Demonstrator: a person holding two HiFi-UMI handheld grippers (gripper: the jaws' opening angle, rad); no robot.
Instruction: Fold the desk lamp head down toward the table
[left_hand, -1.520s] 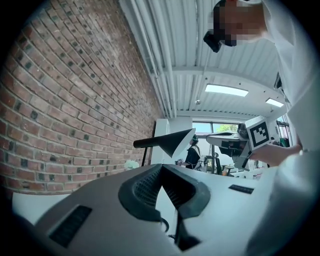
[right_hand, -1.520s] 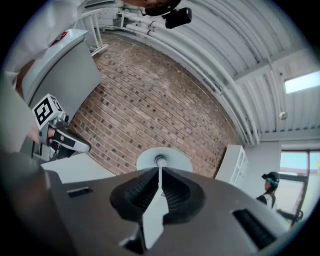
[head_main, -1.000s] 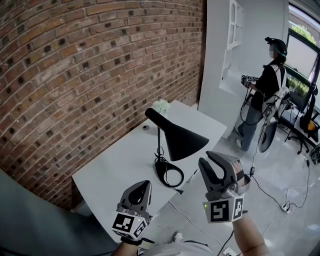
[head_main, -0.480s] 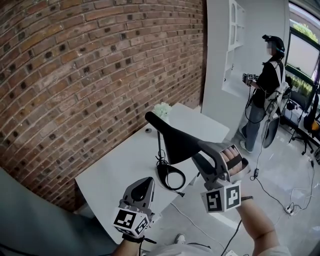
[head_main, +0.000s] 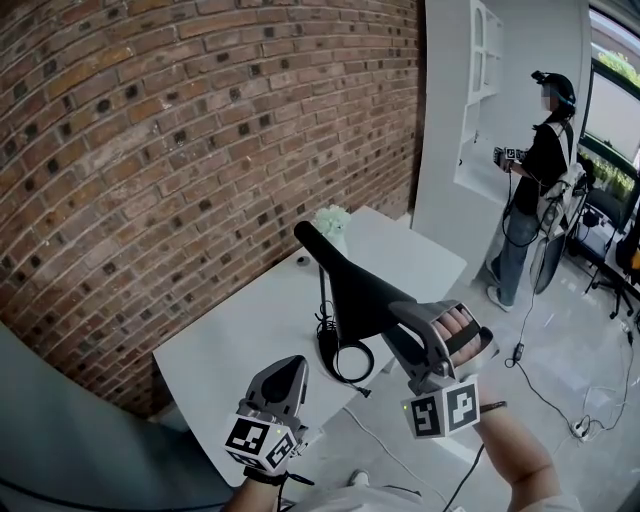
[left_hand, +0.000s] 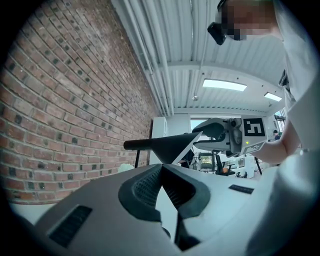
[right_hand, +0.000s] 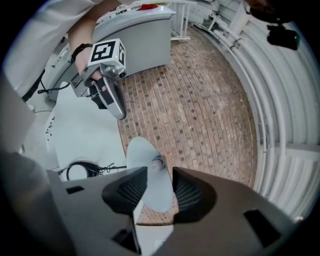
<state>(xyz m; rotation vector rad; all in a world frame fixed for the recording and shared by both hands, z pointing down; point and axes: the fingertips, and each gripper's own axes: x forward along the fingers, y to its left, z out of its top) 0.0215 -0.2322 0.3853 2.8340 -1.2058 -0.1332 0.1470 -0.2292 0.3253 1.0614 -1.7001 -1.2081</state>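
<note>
A black desk lamp stands on the white table (head_main: 225, 335). Its cone shade (head_main: 355, 290) tilts down to the right above a ring base (head_main: 340, 357). My right gripper (head_main: 395, 318) is at the shade's lower rim, and its jaws have just been opening. In the right gripper view the shade's white inside (right_hand: 142, 155) and the bulb (right_hand: 156, 164) show through the open gap of my right gripper (right_hand: 160, 181). Whether the rim lies between the pads I cannot tell. My left gripper (head_main: 290, 368) hangs near the table's front edge, shut and empty, apart from the lamp (left_hand: 167, 145).
A brick wall (head_main: 150, 150) runs behind the table. A white bunch of flowers (head_main: 331, 219) sits at the table's far end. A white cabinet (head_main: 455, 130) stands at the back right, with a person (head_main: 540, 170) beside it. Cables (head_main: 560, 400) lie on the floor.
My right gripper has moved left to the lamp shade's rim, rolled and opened wider. The left gripper has stayed about where it was.
</note>
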